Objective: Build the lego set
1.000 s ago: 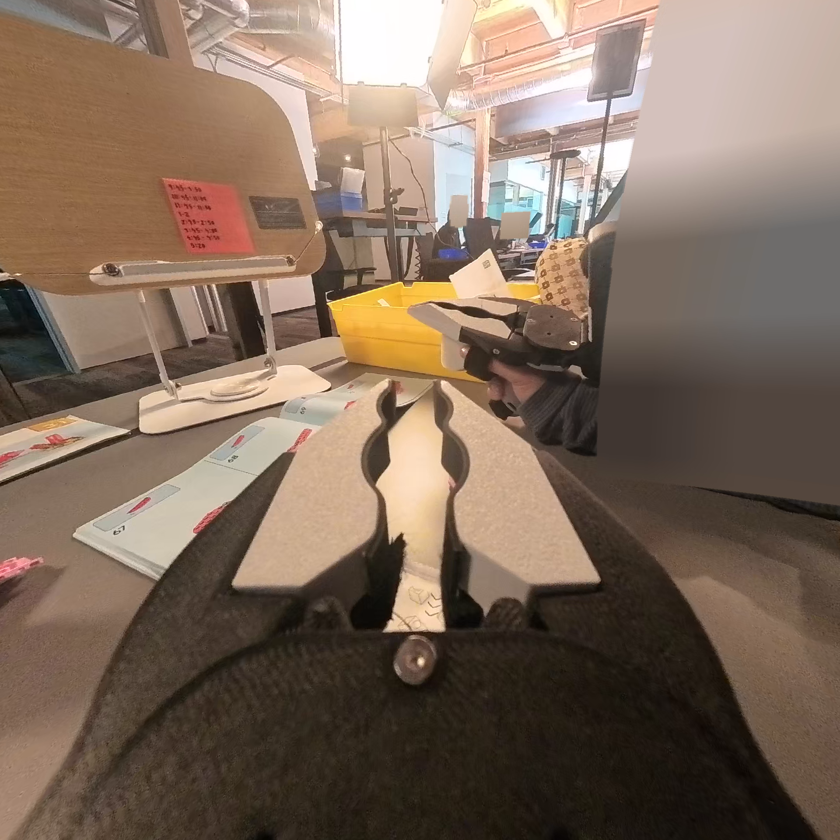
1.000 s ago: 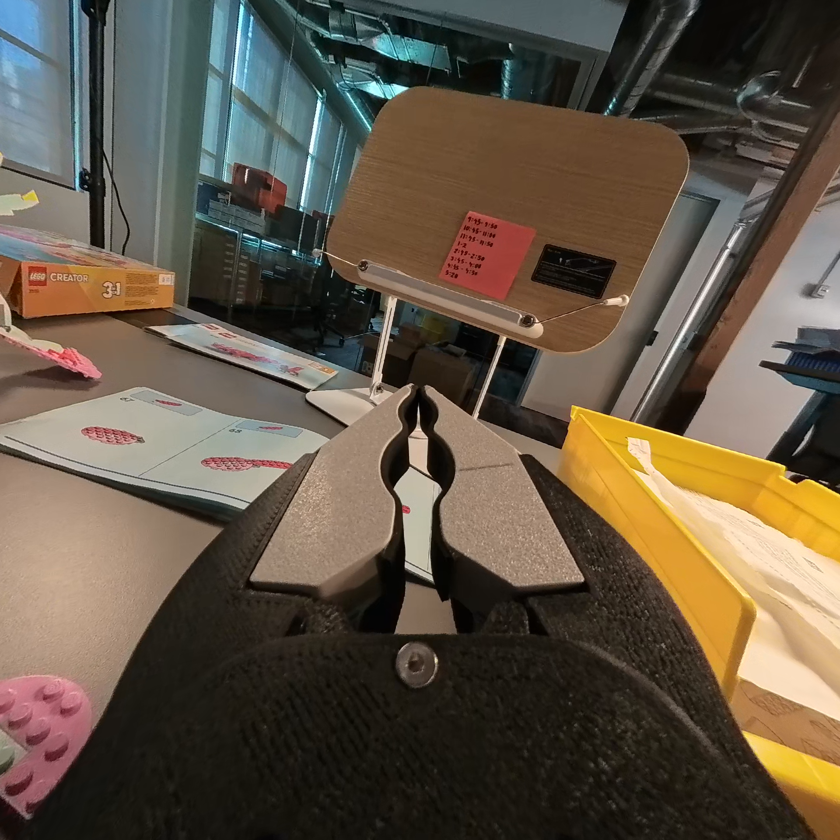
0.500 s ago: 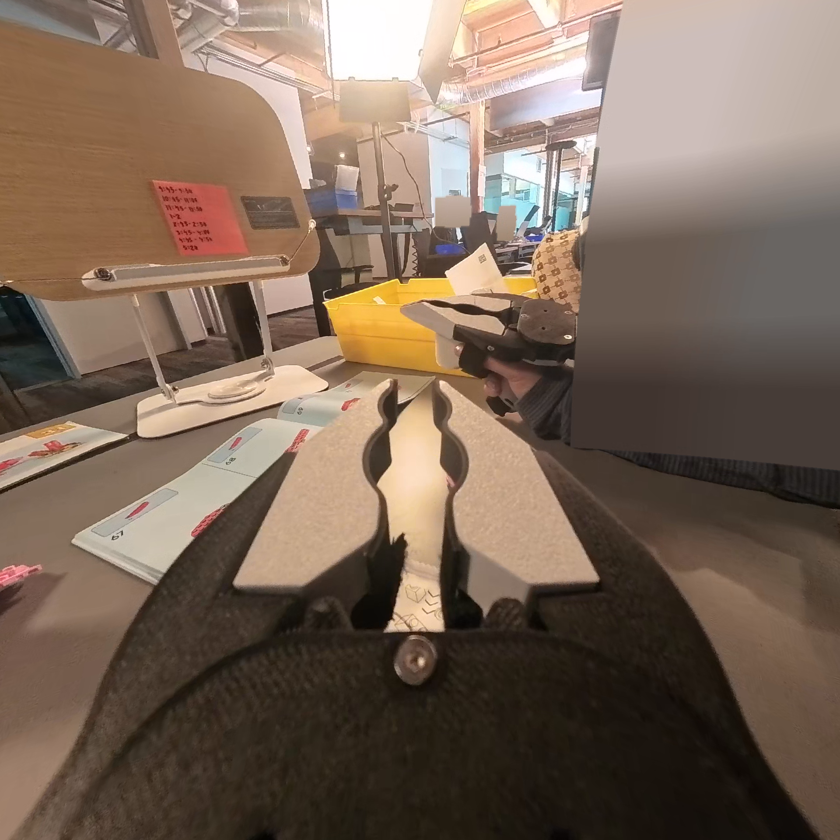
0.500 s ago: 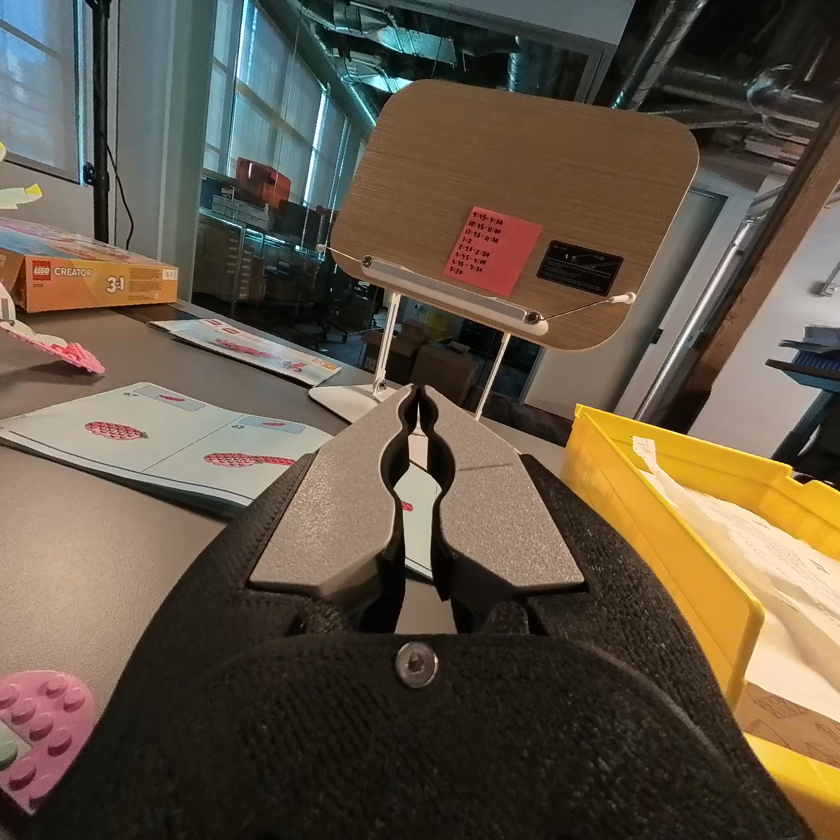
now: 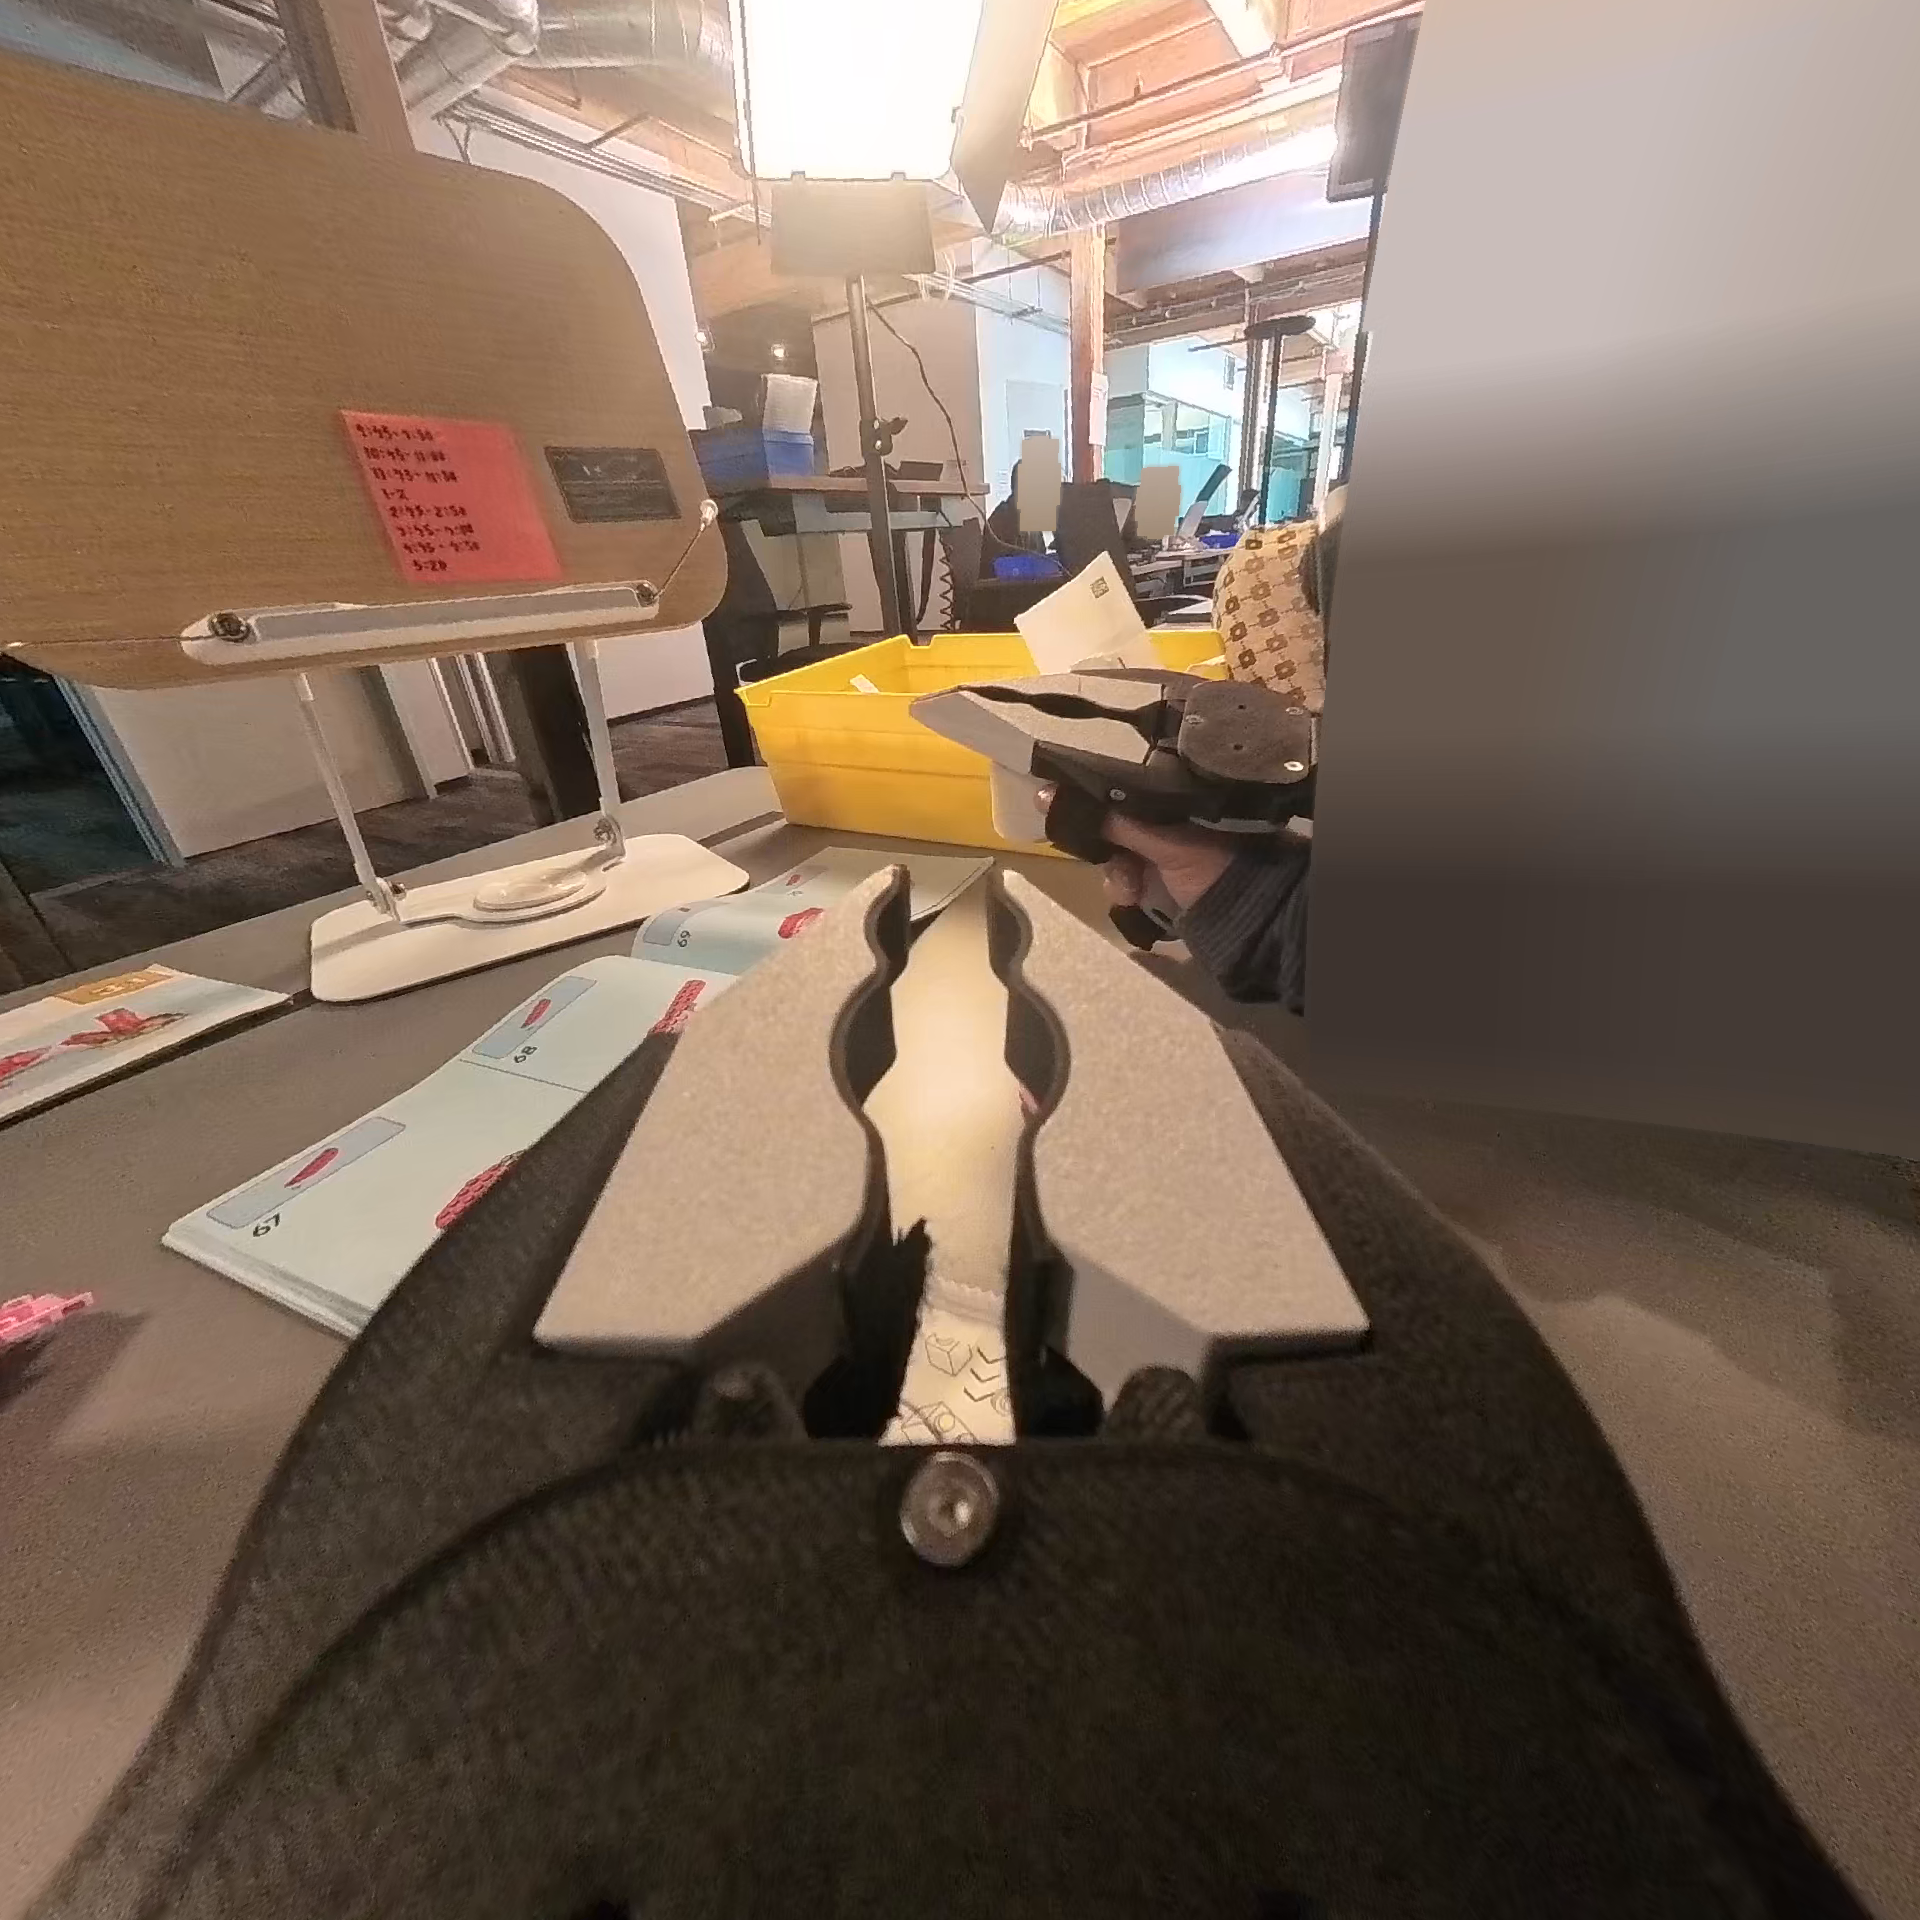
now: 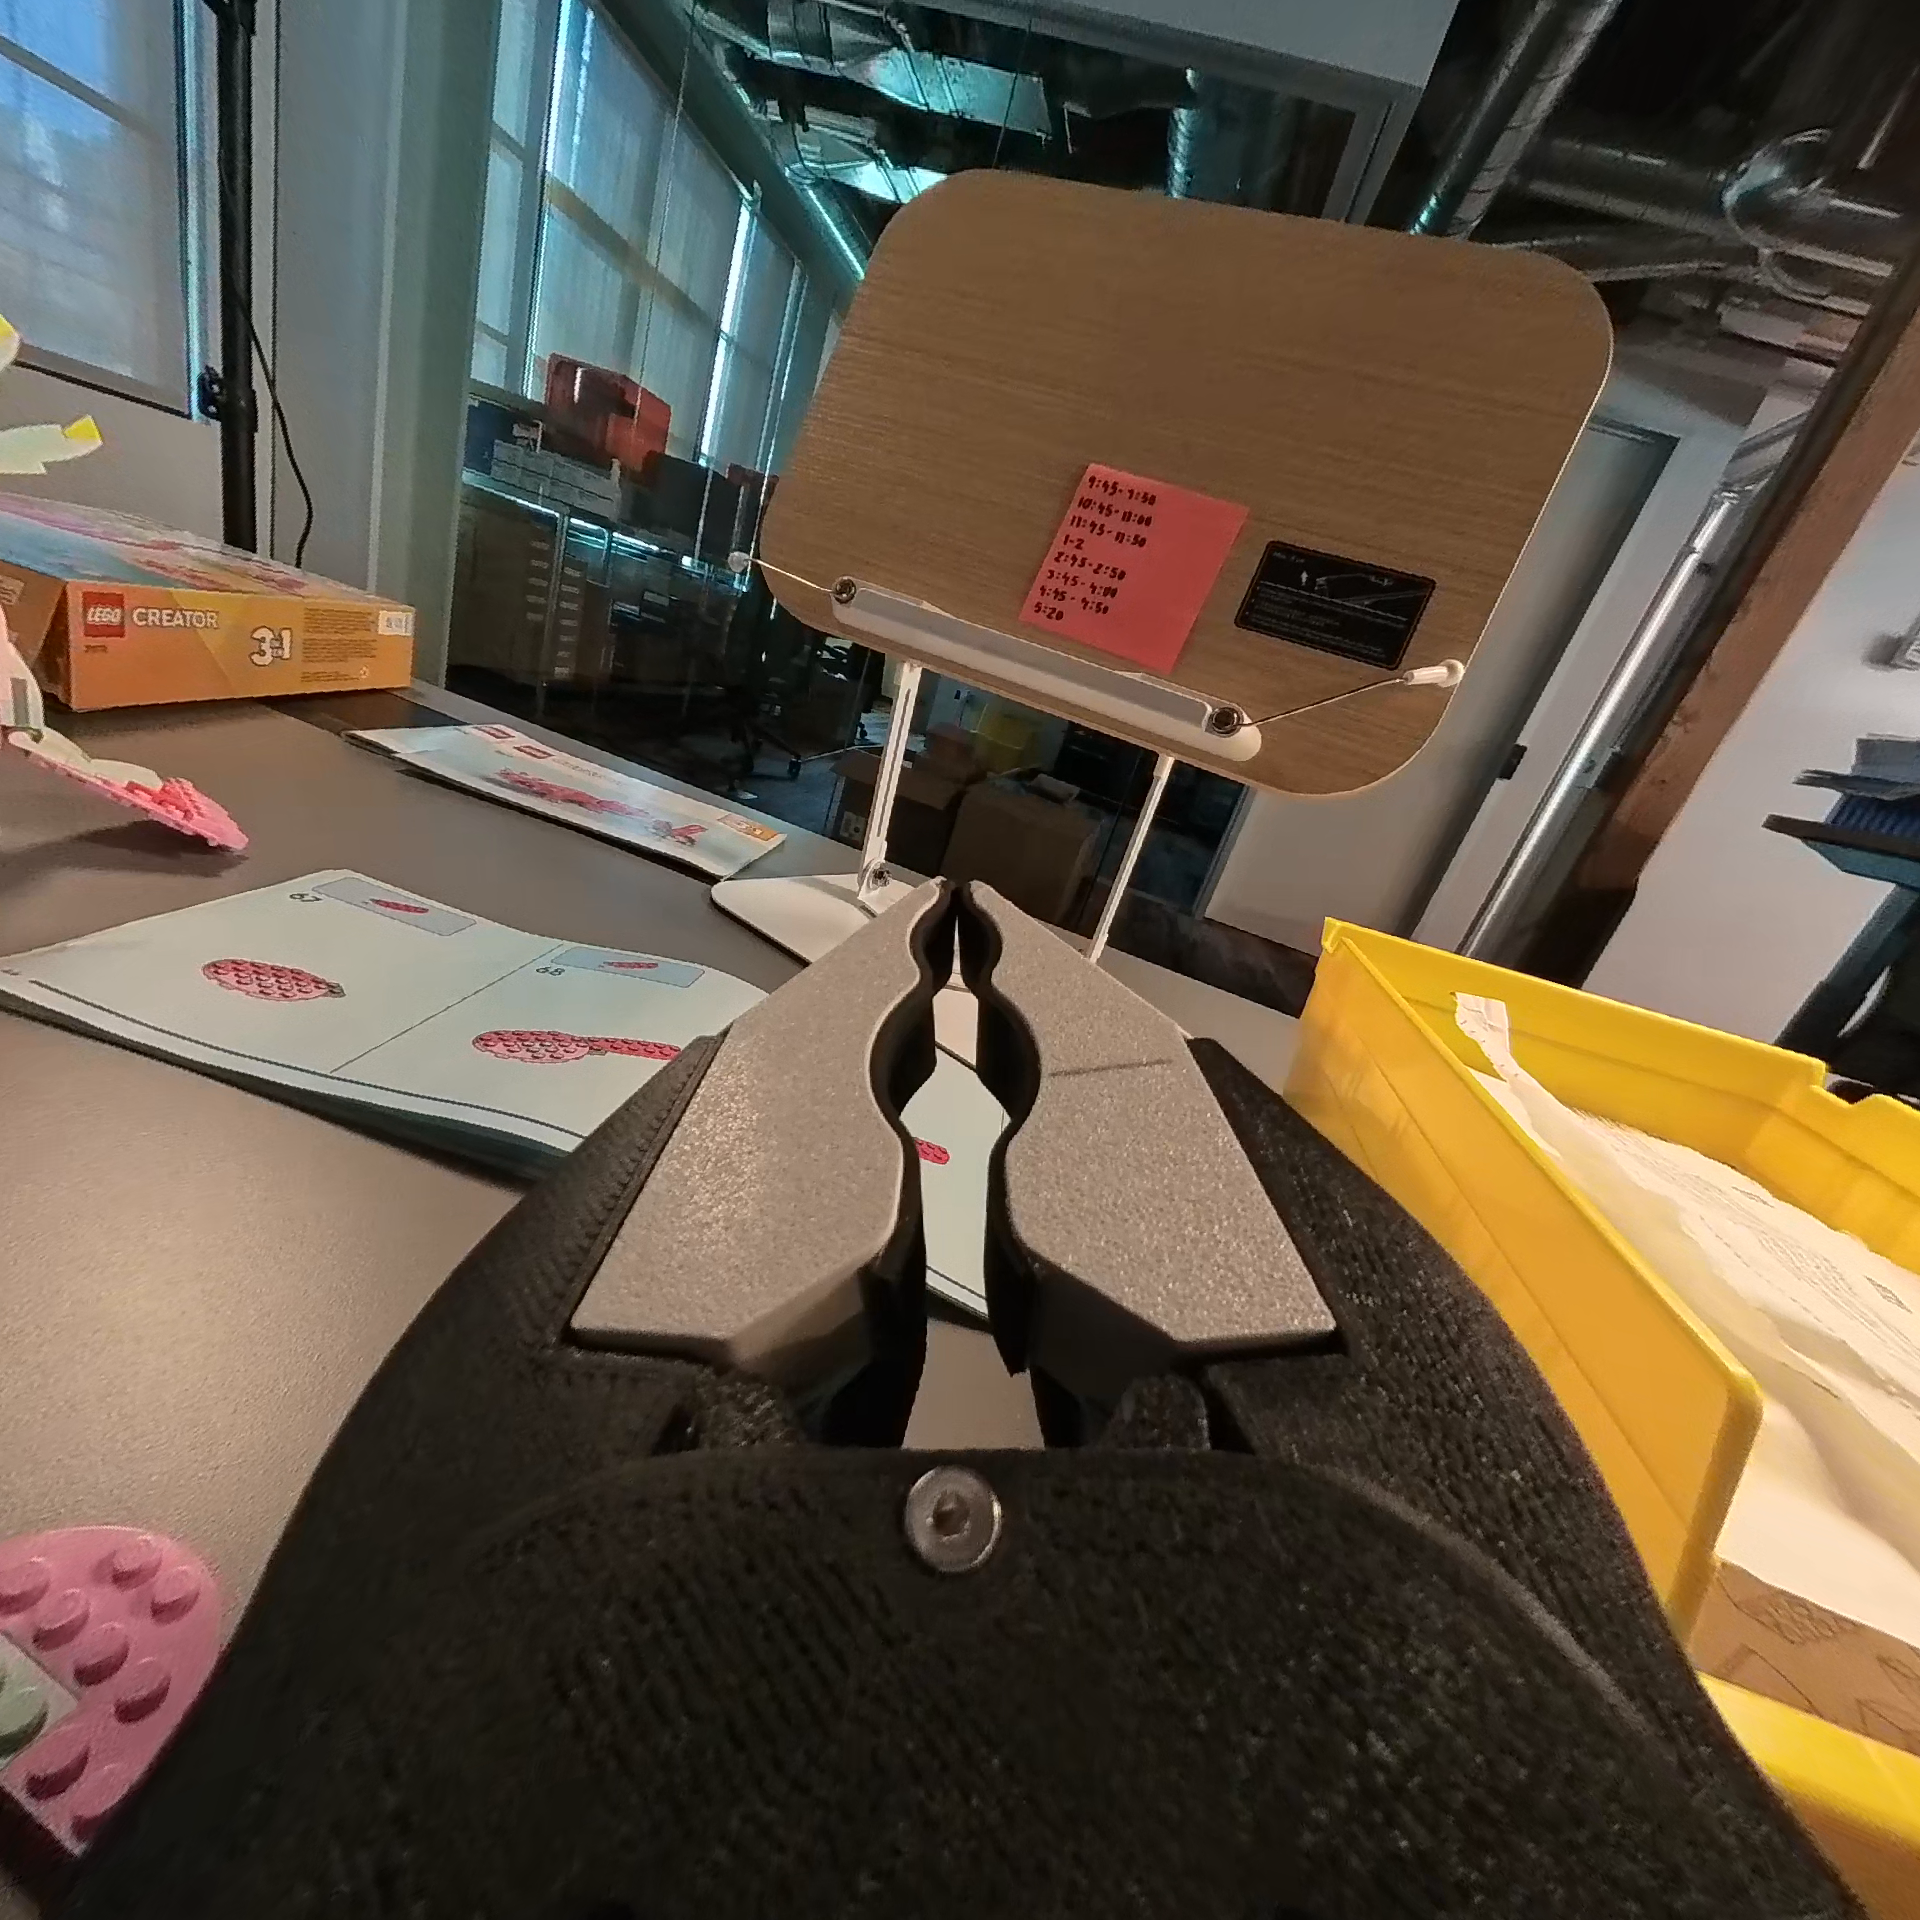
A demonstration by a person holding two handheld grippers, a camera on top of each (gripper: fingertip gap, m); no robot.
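Note:
My left gripper (image 5: pixel 945 896) is shut on a white paper bag (image 5: pixel 951 1143) with a torn edge and printed brick drawings. The bag fills the gap between the fingers from base to tips. The gripper hovers above an open light-blue instruction booklet (image 5: pixel 416 1164) on the dark table. My right gripper (image 6: pixel 956 888) is shut with nothing in it, its tips touching. It sits over the same booklet (image 6: pixel 364 997), beside a yellow bin (image 6: pixel 1507 1195). In the left wrist view a hand holds the right gripper (image 5: pixel 935 715) in front of the bin (image 5: pixel 862 748).
A wooden book stand (image 6: pixel 1195 436) with a red note stands on a white base behind the booklet. It also shows in the left wrist view (image 5: pixel 312 416). A second booklet (image 6: pixel 582 790), an orange box (image 6: pixel 229 634), a pink brick model (image 6: pixel 156 800) and a pink plate (image 6: pixel 94 1621) lie to the left. The bin holds white paper. Both grippers' tips are roughly 15 cm from the pink plate (image 6: pixel 94 1621).
Both grippers have drifted only slightly. The paper bag stays in the left grasp in the same place. The right fingers stay closed.

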